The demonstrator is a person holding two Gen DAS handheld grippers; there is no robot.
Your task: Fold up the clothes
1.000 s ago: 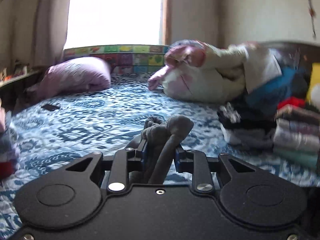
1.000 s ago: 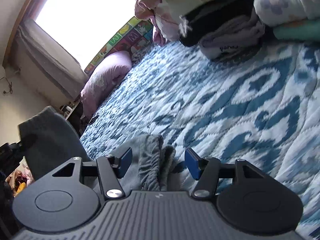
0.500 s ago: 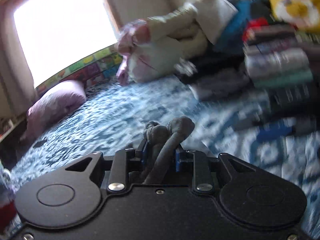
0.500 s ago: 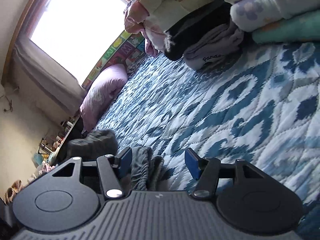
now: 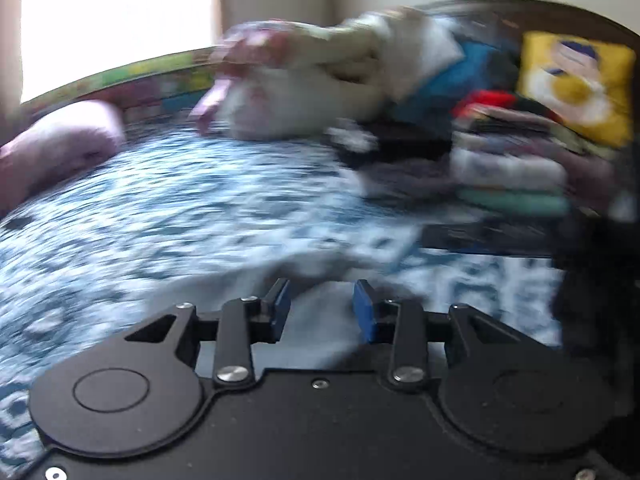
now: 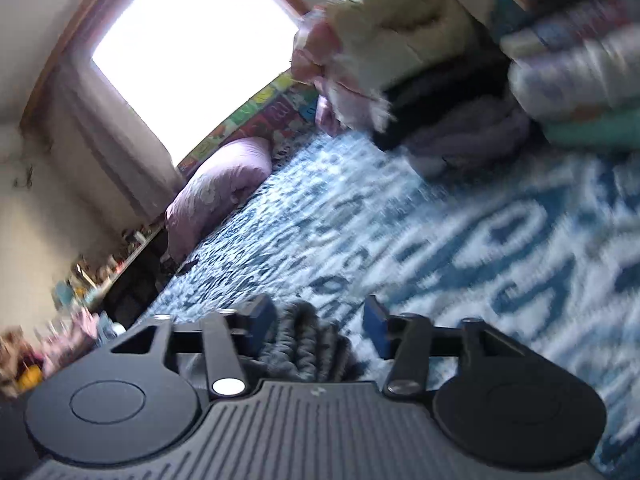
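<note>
In the left wrist view, which is heavily blurred, the left gripper point(image 5: 322, 306) is seen at the lower centre of the frame with its blue-padded jaws spread apart and nothing held between them; only the blue-and-white patterned bedspread point(image 5: 168, 216) is visible through the gap. A pink pillow point(image 5: 56, 148) is found at the left edge, a loose heap of pale clothes point(image 5: 320, 92) at the upper centre, and a stack of folded clothes point(image 5: 512, 168) at the right, just below a yellow cushion point(image 5: 576, 88). In the right wrist view, the right gripper point(image 6: 320, 322) is shown at the lower centre, its jaws likewise parted. A bunched grey garment point(image 6: 308, 346) is seen lying between them, close against the left pad and apart from the right one, so it is not clamped. The garment rests on the bedspread point(image 6: 460, 248) at the bottom of the frame, well apart from the folded stack point(image 6: 576, 76) in the upper right corner. The pillow point(image 6: 218, 184) is placed left of centre below the bright window point(image 6: 192, 44), and the pale heap point(image 6: 384, 36) at the upper centre.
</note>
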